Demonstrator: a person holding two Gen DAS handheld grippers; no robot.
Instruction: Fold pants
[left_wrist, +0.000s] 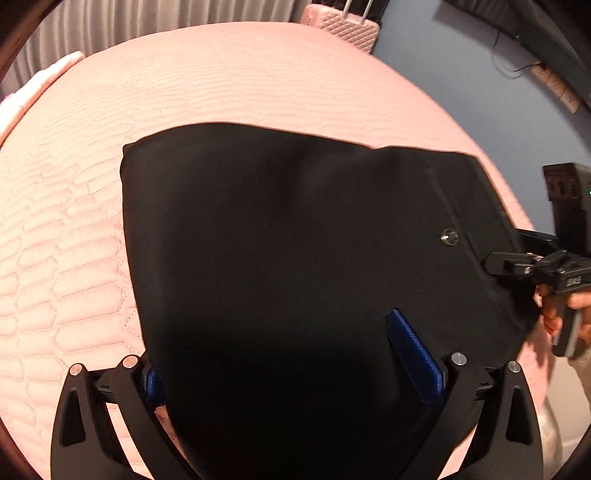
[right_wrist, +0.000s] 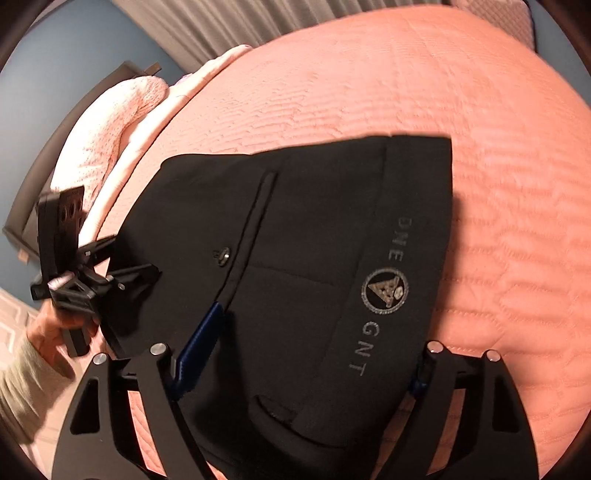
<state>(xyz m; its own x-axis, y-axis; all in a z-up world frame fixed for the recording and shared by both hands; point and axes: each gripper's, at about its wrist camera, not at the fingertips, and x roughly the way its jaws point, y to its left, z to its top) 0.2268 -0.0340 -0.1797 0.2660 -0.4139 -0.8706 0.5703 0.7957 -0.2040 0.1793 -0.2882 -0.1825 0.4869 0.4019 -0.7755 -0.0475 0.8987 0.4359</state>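
Observation:
The black pants (left_wrist: 288, 236) lie folded into a compact bundle on the pink quilted bed (left_wrist: 229, 77). They show a metal button (left_wrist: 449, 236) and, in the right wrist view, a waistband with a round logo (right_wrist: 385, 290). My left gripper (left_wrist: 291, 354) is open, its blue pads (left_wrist: 413, 354) spread over the near edge of the pants. My right gripper (right_wrist: 306, 354) is open over the waistband end of the pants (right_wrist: 295, 258), blue pad (right_wrist: 199, 347) on the fabric. Each gripper shows in the other view, the right one (left_wrist: 509, 264) and the left one (right_wrist: 122, 280), at the pants' edge.
A pale pink blanket (right_wrist: 114, 122) lies along the bed's left side. A pink quilted suitcase (left_wrist: 340, 22) stands past the bed's far end. Grey curtains (right_wrist: 229, 26) and a blue wall (left_wrist: 461, 81) lie behind. The bed edge is at the right in the left wrist view.

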